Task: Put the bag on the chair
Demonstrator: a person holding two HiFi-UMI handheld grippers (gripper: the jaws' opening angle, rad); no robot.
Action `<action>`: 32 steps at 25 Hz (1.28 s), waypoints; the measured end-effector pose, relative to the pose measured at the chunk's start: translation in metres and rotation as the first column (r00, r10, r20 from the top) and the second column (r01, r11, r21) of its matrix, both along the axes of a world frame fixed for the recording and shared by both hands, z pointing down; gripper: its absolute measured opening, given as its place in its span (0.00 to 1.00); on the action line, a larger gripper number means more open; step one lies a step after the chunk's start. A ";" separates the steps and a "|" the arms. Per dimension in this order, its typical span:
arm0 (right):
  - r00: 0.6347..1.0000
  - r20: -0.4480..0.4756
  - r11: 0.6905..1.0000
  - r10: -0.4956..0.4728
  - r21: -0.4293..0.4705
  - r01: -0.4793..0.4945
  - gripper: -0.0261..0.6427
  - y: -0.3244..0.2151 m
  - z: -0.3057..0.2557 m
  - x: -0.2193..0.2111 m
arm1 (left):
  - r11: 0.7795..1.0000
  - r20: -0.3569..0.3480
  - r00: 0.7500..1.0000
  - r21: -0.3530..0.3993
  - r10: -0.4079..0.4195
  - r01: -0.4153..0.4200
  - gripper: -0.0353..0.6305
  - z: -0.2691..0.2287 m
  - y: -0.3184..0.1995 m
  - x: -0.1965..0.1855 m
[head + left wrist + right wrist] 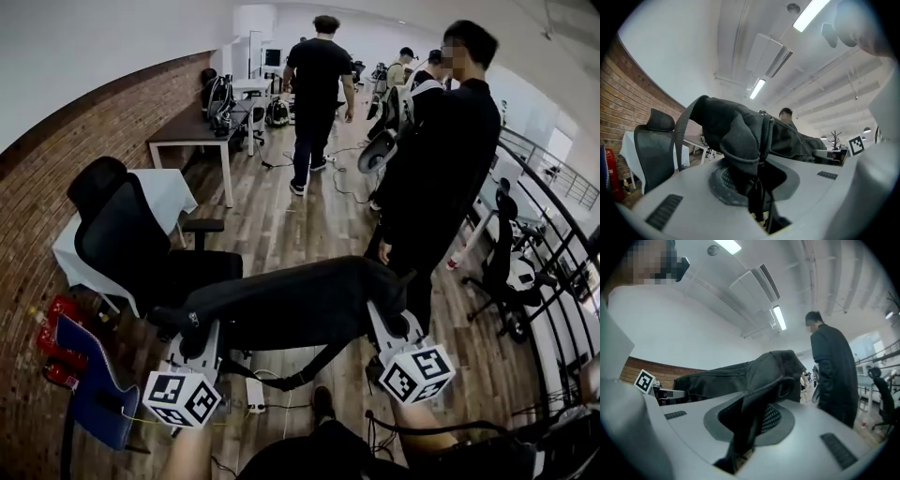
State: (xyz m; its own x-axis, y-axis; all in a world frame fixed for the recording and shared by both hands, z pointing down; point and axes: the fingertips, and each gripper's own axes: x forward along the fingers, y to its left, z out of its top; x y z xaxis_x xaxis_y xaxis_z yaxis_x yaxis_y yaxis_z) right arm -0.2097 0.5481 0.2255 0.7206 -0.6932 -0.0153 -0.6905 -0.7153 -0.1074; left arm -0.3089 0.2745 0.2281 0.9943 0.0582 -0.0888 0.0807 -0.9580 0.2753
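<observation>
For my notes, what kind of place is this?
Probably an open office or lab: a desk by the brick wall, a chair, ceiling lights.

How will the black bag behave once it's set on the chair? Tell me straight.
Probably floppy: the bag bunches where the left tongs and right tongs pinch it. Likely light, since two end pinches carry it. Its strap dangles below and may snag the chair.
</observation>
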 end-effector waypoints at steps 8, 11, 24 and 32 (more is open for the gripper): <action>0.998 0.008 0.998 -0.067 0.016 0.067 0.11 -0.014 0.004 0.078 | 0.998 0.018 0.998 0.011 -0.064 0.064 0.15 -0.002 -0.007 0.060; 0.996 -0.001 0.996 -0.087 0.013 0.087 0.11 -0.018 0.001 0.111 | 0.996 0.014 0.996 0.000 -0.088 0.088 0.15 -0.002 -0.009 0.090; 0.986 0.010 0.986 -0.167 0.014 0.167 0.11 -0.007 0.008 0.248 | 0.986 0.060 0.985 0.000 -0.164 0.164 0.15 0.008 0.010 0.215; 0.978 0.031 0.978 -0.207 0.030 0.206 0.11 -0.007 0.017 0.305 | 0.979 0.107 0.973 0.017 -0.202 0.201 0.15 0.013 0.017 0.261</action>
State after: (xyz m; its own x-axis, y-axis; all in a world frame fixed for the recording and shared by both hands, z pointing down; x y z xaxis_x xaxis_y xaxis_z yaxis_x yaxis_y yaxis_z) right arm 0.0956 0.5412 0.2424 0.5620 -0.8270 -0.0138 -0.8189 -0.5539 -0.1503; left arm -0.0479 0.2916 0.2414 0.9894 -0.1442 0.0195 -0.1441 -0.9532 0.2656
